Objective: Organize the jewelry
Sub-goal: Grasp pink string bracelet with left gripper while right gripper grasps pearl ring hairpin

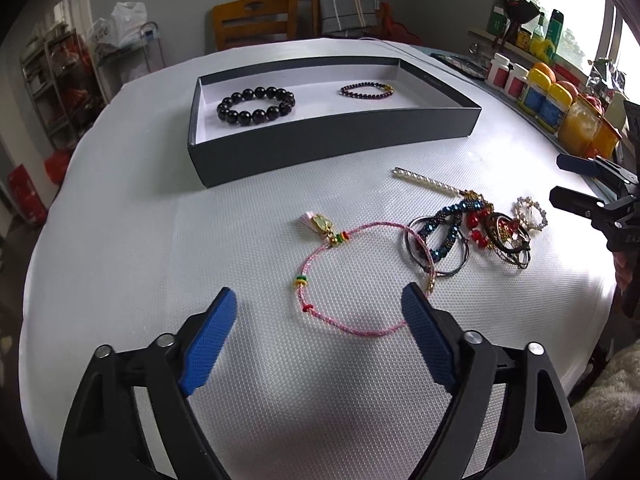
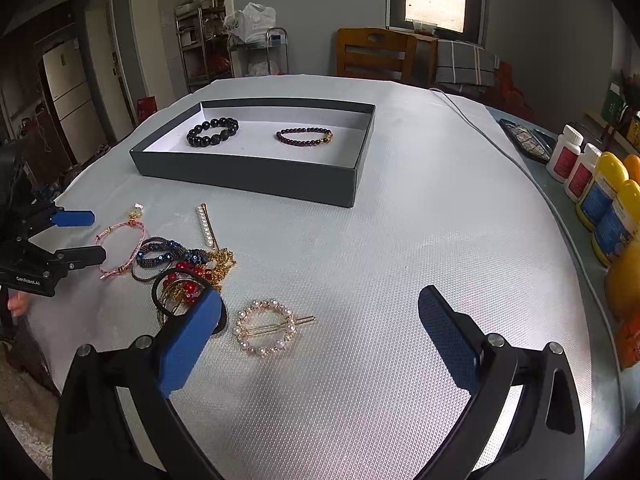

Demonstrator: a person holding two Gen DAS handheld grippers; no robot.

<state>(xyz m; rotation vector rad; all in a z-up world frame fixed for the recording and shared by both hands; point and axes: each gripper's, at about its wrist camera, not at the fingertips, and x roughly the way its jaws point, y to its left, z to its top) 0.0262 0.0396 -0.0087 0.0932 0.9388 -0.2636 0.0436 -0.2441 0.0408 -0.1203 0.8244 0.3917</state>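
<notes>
Two bracelets lie inside the dark tray [image 1: 328, 148], upper centre of both views: a black bead bracelet [image 1: 256, 106] at left and a thin purple bead bracelet [image 1: 367, 91] at right, well apart. My left gripper [image 1: 318, 308] stands wide, nothing pressed, with the pink cord bracelet [image 1: 340, 276] lying between its blue pads on the white table cover [image 1: 160, 240]. My right gripper [image 2: 320, 312] is likewise spread wide over the round pearl hair clip [image 2: 265, 328]. A tangled jewelry pile [image 2: 184, 264] and a pearl bar clip [image 2: 205, 225] sit beside it, left of centre.
</notes>
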